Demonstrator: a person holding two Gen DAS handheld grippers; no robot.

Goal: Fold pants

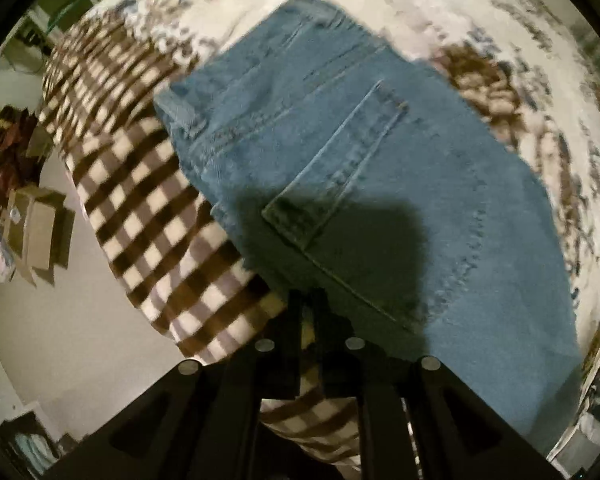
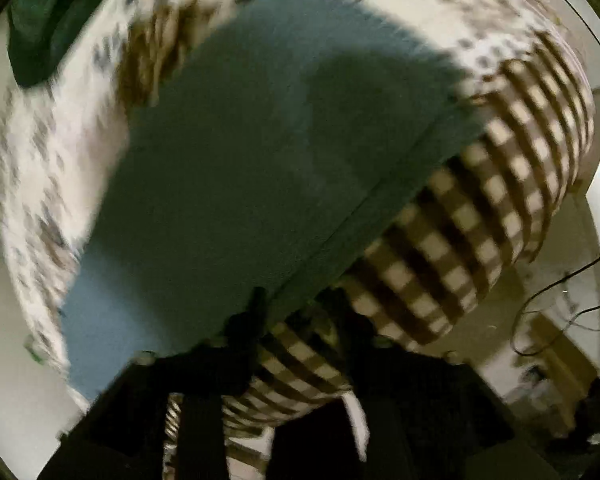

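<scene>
Left wrist: jeans [image 1: 360, 168] edge overhangs checkered blanket [image 1: 140, 208].

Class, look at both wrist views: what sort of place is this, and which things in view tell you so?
Probably a bedroom at home. Blue jeans lie on a bed with a floral bedspread over a brown checked cover, and cardboard boxes sit on the floor beside it.

pants [image 1: 340, 168]: lie flat on the patterned bedspread [image 1: 480, 20], one edge reaching over the checked blanket [image 1: 140, 208]
back pocket [image 1: 336, 168]: faces up, mid-pants
checked blanket: along the bed's edge, partly under the pants
cardboard boxes [image 1: 36, 236]: on the floor, beyond the blanket
left gripper [image 1: 310, 320]: above the pants' edge at the blanket
right gripper [image 2: 296, 316]: over the same border
</scene>
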